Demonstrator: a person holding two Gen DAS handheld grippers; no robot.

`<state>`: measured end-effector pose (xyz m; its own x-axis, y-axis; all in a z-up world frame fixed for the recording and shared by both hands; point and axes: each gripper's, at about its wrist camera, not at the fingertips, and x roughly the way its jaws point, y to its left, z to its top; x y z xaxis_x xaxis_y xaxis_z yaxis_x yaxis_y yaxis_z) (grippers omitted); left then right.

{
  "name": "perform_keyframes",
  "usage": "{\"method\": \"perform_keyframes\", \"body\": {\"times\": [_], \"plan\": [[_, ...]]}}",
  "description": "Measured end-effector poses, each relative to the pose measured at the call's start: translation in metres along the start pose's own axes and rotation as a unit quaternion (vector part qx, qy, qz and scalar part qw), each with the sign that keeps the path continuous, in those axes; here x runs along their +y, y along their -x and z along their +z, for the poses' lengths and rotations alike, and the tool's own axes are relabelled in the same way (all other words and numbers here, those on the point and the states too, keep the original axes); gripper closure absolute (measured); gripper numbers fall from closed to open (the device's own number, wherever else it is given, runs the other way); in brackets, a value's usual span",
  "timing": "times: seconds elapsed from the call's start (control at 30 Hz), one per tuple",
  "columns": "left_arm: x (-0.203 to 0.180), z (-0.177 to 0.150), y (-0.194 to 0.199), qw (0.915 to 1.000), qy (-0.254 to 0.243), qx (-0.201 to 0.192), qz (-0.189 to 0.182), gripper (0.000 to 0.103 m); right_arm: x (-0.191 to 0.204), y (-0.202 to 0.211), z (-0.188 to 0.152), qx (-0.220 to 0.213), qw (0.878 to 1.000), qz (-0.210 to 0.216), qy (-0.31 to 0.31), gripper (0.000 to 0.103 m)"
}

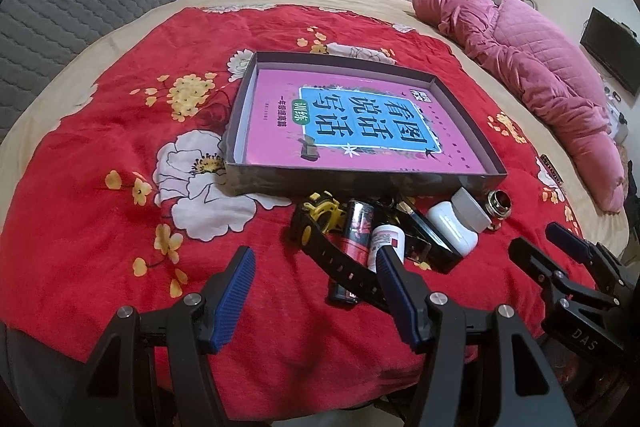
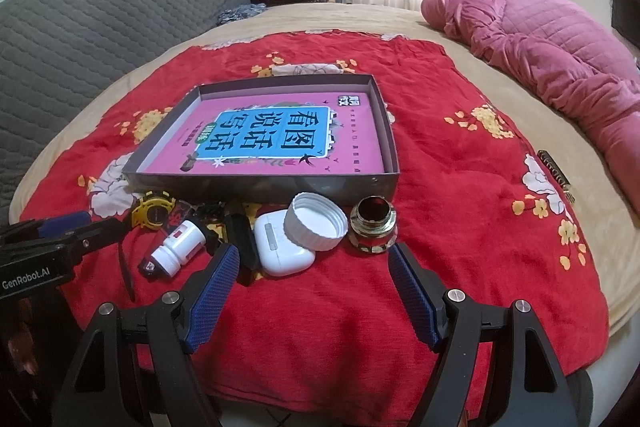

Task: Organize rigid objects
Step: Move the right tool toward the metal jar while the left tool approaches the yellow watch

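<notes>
**Both grippers wait over a heap of small things, the box not yet filled**

Nearest to me, the left gripper (image 1: 316, 283) and the right gripper (image 2: 314, 279) hang low over the near edge of the red blanket (image 2: 460, 187), each with its jaws apart and holding nothing. I think they are kept open because the first pick is not yet chosen.

Just beyond them lies the heap: a white bottle (image 2: 180, 245) on its side, a yellow watch (image 2: 154, 213) with its black strap, a dark can (image 1: 354, 231), a white earbud case (image 2: 280, 247), a white cap (image 2: 316, 221) which leans on that case, and a glass jar (image 2: 372, 225) standing upright at the right end. They lie close together, some touching, probably so that either gripper can reach them.

Behind the heap, almost touching it, stands the shallow box (image 2: 260, 183) in the middle of the blanket. Inside lies only a pink book (image 2: 272, 137), flat on the bottom. The low walls seem good for dropping things in from above.
</notes>
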<state>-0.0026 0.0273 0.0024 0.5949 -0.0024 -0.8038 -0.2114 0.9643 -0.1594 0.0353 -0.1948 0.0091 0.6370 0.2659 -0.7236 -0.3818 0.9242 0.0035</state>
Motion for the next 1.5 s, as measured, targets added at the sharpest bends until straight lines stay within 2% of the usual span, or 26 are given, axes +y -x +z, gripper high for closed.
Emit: {"method": "perform_keyframes", "body": {"times": [0.27,0.7,0.87,1.0,1.23,1.5], "plan": [[0.011,0.002,-0.006,0.9998,0.019,0.009,0.001,0.041,-0.01,-0.003,-0.001,0.003,1.0,-0.003,-0.017,0.025],[0.011,0.01,-0.023,0.9997,0.011,0.016,0.015,0.041,-0.015,-0.008,-0.002,0.011,1.0,-0.005,-0.027,0.025],[0.016,0.015,-0.039,0.9992,0.014,0.035,0.014,0.041,-0.017,-0.01,-0.003,0.016,0.999,-0.004,-0.03,0.025],[0.018,0.016,-0.051,0.9987,0.006,0.049,0.011,0.045,-0.02,-0.014,-0.003,0.02,0.999,-0.004,-0.035,0.025],[0.013,0.017,-0.063,0.9983,-0.013,0.056,0.002,0.06,-0.027,-0.023,-0.004,0.031,0.999,-0.009,-0.042,0.025],[0.011,0.019,-0.07,0.9979,-0.026,0.058,-0.014,0.064,-0.042,-0.04,-0.001,0.034,0.998,-0.028,-0.043,0.025]]}}
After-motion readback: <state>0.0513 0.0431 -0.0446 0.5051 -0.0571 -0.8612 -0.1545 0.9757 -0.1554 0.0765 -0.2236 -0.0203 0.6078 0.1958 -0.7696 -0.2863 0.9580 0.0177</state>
